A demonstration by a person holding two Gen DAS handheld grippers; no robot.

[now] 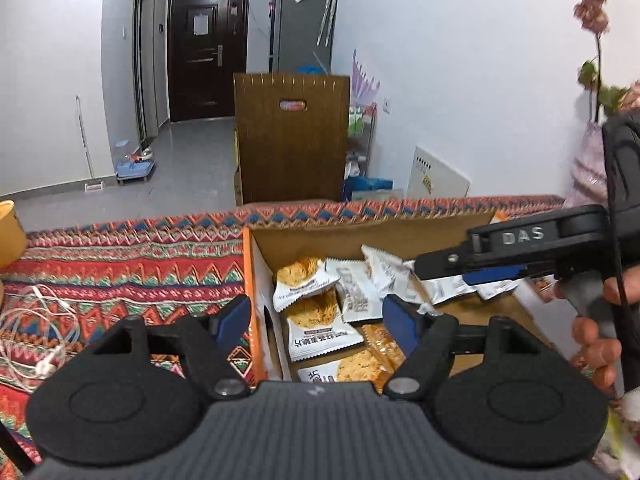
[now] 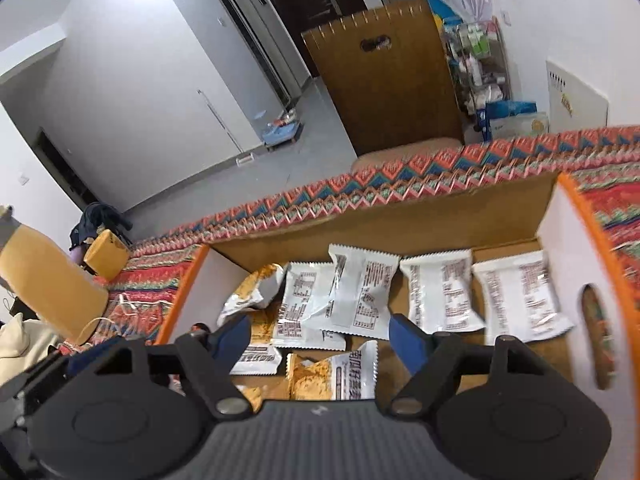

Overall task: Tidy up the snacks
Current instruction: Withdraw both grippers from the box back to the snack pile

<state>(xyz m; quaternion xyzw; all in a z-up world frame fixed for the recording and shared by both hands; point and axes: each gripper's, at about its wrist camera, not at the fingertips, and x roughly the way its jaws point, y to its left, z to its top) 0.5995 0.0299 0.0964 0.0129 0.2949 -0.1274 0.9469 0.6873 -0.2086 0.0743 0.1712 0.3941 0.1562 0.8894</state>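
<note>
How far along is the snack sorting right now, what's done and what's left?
Done: many snack packets already lie in the cardboard box, jumbled. In hand: nothing; the left gripper and right gripper hang open above them. Left: tidying them, perhaps; no packets show outside.

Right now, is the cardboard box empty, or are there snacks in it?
Not empty. The open cardboard box holds several snack packets lying loose on its floor, some overlapping, with bare cardboard between them.
</note>
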